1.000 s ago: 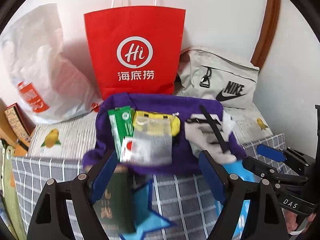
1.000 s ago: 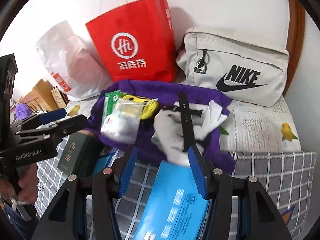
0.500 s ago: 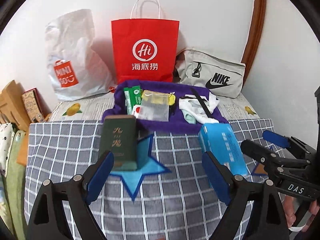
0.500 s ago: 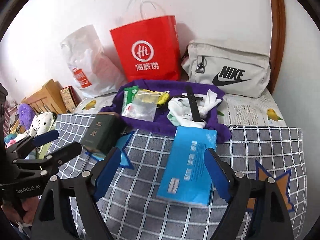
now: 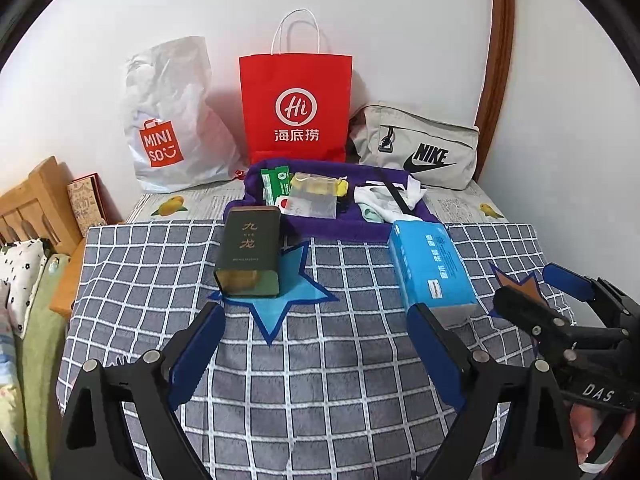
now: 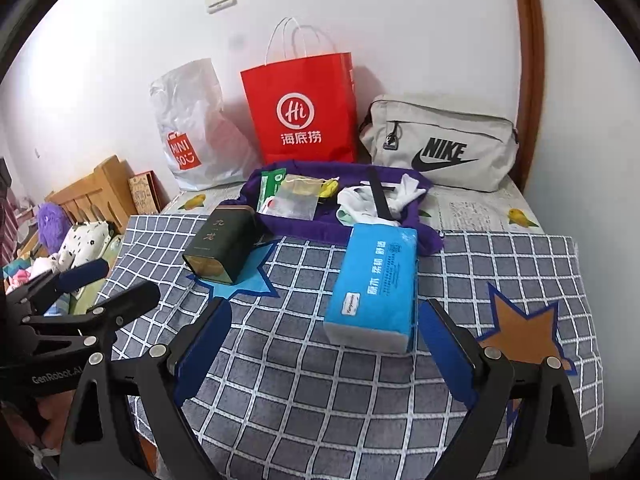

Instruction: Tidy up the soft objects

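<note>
Lying at centre right, the blue tissue pack (image 6: 374, 284) sat free on the checked blanket (image 6: 304, 392), the green tin (image 5: 248, 252) at centre left. Both grippers had pulled back: right gripper (image 6: 320, 348) opening, empty; left gripper (image 5: 316, 354) spread, empty. Placement looked finished.

Likely a home bedroom: wooden bed frame (image 5: 36, 200), checked blanket (image 5: 320, 360), shopping bags (image 5: 296, 108).

White sock (image 6: 362, 200) partly under black strap (image 6: 378, 196) (perhaps several socks).
</note>
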A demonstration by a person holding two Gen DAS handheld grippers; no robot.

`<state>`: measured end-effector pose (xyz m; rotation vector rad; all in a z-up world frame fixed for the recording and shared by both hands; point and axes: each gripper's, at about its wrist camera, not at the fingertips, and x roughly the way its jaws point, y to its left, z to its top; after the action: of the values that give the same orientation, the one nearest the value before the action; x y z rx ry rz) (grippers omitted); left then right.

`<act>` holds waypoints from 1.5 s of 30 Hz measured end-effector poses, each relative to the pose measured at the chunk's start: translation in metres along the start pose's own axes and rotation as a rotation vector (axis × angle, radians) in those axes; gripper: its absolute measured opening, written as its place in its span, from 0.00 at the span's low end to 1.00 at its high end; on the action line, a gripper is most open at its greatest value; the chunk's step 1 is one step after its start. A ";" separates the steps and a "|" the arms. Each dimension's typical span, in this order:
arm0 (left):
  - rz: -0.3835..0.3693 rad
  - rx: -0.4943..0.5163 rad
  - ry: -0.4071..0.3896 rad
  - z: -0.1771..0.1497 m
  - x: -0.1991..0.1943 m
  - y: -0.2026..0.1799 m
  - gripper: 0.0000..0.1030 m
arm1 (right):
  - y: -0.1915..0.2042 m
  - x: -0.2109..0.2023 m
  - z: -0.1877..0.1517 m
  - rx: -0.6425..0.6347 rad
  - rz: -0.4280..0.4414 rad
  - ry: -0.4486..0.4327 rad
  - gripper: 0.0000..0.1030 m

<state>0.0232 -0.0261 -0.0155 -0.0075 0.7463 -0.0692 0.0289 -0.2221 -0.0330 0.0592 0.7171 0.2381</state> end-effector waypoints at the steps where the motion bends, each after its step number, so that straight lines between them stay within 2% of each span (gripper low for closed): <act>1: -0.003 -0.002 -0.003 -0.002 -0.002 0.000 0.89 | -0.001 -0.003 -0.002 0.005 0.002 -0.004 0.91; 10: 0.015 0.001 -0.030 -0.011 -0.016 -0.005 0.90 | -0.009 -0.012 -0.013 0.033 0.006 -0.004 0.93; 20: 0.008 -0.011 -0.038 -0.012 -0.023 -0.001 0.90 | -0.003 -0.022 -0.016 -0.004 -0.045 -0.019 0.93; 45: 0.011 -0.015 -0.022 -0.015 -0.022 0.000 0.90 | -0.001 -0.029 -0.018 -0.015 -0.048 -0.032 0.93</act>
<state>-0.0030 -0.0247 -0.0120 -0.0184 0.7248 -0.0530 -0.0037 -0.2304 -0.0283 0.0317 0.6839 0.1959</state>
